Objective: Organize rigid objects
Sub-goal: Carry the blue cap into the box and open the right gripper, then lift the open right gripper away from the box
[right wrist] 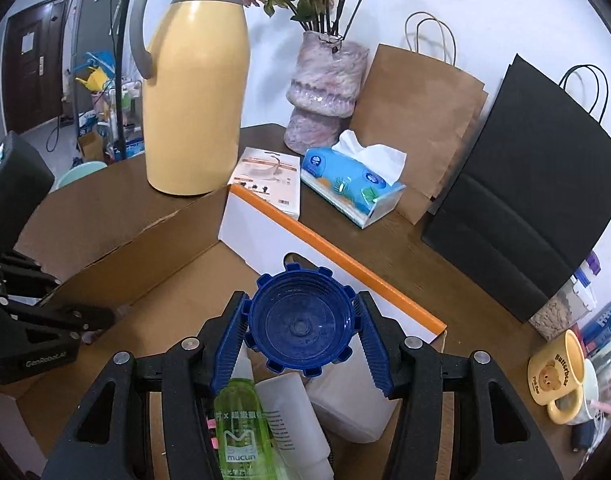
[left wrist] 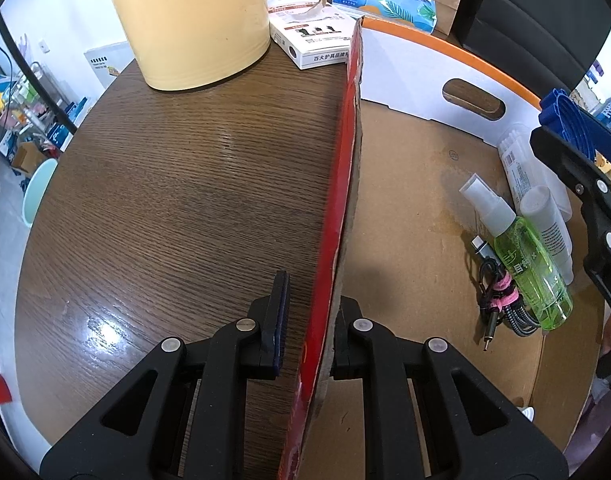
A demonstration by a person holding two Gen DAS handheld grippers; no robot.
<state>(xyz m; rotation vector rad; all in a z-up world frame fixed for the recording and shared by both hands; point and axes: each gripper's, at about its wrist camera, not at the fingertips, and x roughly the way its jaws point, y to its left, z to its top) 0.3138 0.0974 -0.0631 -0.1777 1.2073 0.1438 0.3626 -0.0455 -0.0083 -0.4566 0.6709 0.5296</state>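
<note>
My right gripper (right wrist: 301, 334) is shut on a blue ribbed plastic cap (right wrist: 301, 320) and holds it above the open cardboard box (right wrist: 177, 296). In the box lie a green spray bottle (right wrist: 241, 428), a white tube (right wrist: 293, 420) and a clear plastic case (right wrist: 349, 404). My left gripper (left wrist: 307, 320) straddles the box's red side wall (left wrist: 345, 184), one finger on each side, with a gap at the left pad. The left wrist view also shows the green bottle (left wrist: 533, 268), a coiled cable (left wrist: 501, 304) and the right gripper with the cap (left wrist: 573, 128).
On the wooden table (left wrist: 165, 200) stand a yellow thermos jug (right wrist: 193, 92), a small white product box (right wrist: 269, 184), a tissue pack (right wrist: 353, 184), a pink vase (right wrist: 325, 92), a brown paper bag (right wrist: 421, 120) and a black bag (right wrist: 525, 208). A yellow bear mug (right wrist: 561, 372) sits far right.
</note>
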